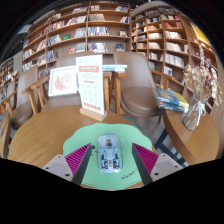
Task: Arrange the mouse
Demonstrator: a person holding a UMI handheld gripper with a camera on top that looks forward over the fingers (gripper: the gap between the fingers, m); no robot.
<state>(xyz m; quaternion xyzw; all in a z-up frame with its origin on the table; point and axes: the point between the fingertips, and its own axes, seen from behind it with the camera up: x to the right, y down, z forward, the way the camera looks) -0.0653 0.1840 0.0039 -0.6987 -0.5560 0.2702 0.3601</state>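
Note:
A translucent white mouse (pixel 108 152) lies on a light green mat (pixel 128 138) with its length running away from me. My gripper (pixel 111 158) is low over the mat. The mouse stands between the two fingers, with a gap of green showing on each side. The left pad (pixel 78 157) and the right pad (pixel 146 157) are magenta and well apart, so the gripper is open. The mat bears dark lettering near the right finger.
Beyond the mat stands a wooden table (pixel 120 72) with a tall poster stand (pixel 91 90) and a smaller sign (pixel 62 81). Bookshelves (pixel 85 30) line the back wall. A table with books (pixel 178 100) is at the right, and a wooden floor (pixel 45 135) lies ahead.

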